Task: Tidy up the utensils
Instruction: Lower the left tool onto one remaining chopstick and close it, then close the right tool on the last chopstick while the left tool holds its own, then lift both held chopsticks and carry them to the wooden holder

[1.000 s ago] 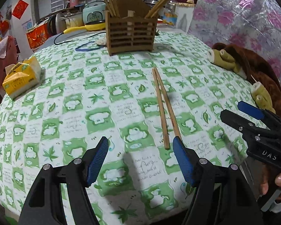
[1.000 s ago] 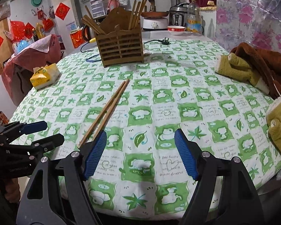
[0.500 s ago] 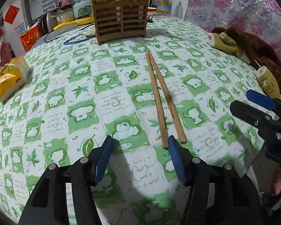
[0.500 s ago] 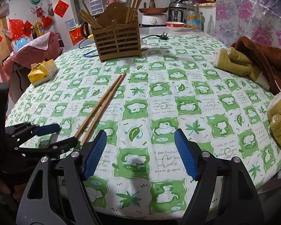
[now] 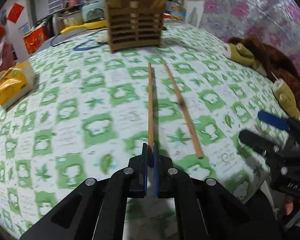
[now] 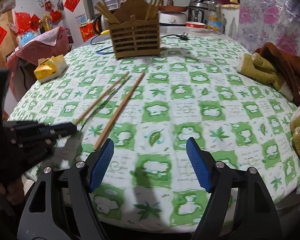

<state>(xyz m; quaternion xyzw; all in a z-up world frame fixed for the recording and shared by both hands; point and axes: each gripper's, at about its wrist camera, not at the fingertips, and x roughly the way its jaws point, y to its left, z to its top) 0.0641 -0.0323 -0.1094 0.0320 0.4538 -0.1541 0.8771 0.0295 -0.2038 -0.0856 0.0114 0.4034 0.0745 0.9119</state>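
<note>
**Two chopsticks out, one now pinched by its near end**

One slim wooden chopstick (image 5: 150,108) fills the middle of the left wrist view, running straight away from the left gripper (image 5: 150,156). The blue pads have just been closing and now clench its near tip, so the stick lines up with the fingers, which should make it easier to steer end-first into a slot. The second wooden chopstick (image 5: 182,110) lies loose on the green-and-white checked tablecloth (image 5: 70,110), just beside the first and splayed off to the right, so only one stick is taken at this grasp. Beyond both stands the brown slatted wooden utensil holder (image 5: 135,30), already bristling with chopsticks; it is likely the destination. The right gripper (image 5: 270,134) waits at the right edge.

In the right wrist view, the right gripper (image 6: 150,164) hangs over bare cloth with its jaws spread wide and nothing between them. The loose chopstick (image 6: 120,110) ends just beside its left pad, well placed for a later pickup. The held chopstick (image 6: 102,98) slants from the left gripper (image 6: 70,129) toward the holder (image 6: 137,38), with a shadow line beside it, so it seems tilted off the cloth.
</note>
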